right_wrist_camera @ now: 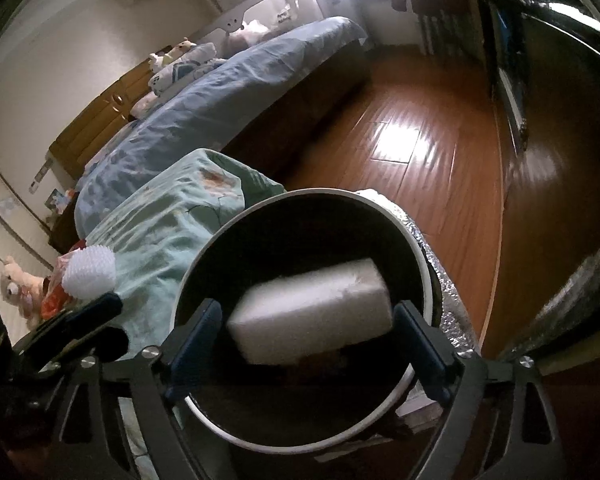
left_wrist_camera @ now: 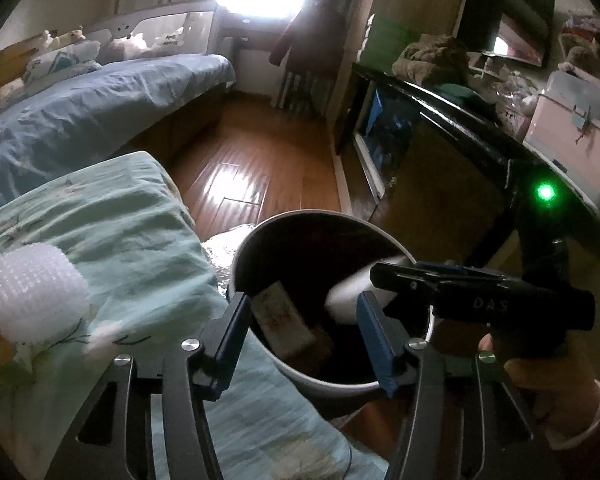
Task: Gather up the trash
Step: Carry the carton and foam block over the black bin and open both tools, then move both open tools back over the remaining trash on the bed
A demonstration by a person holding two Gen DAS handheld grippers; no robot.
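Note:
A round bin [left_wrist_camera: 320, 384] with a white rim [right_wrist_camera: 300, 193] and a dark inside stands beside the bed. My right gripper [right_wrist_camera: 306, 320] hangs open over its mouth. A white foam block [right_wrist_camera: 312, 312] lies blurred between the fingers, apart from the left pad [right_wrist_camera: 198, 332]. In the left wrist view the same block [left_wrist_camera: 352, 292] shows below the right gripper's black body [left_wrist_camera: 480, 300]. My left gripper [left_wrist_camera: 304, 332] is open above the bin's near edge, nothing between its pads. A flat printed carton [left_wrist_camera: 280, 320] lies inside the bin. A white foam net [left_wrist_camera: 36, 292] rests on the quilt.
The green quilt [left_wrist_camera: 140, 248] borders the bin on the left, with a blue-covered bed [right_wrist_camera: 220, 100] behind it. Red-orange wrappers [right_wrist_camera: 56, 300] lie near the foam net [right_wrist_camera: 88, 272]. Silver foil matting [right_wrist_camera: 444, 280] lies under the bin. Wood floor [right_wrist_camera: 420, 140] and a dark cabinet [left_wrist_camera: 440, 160] are on the right.

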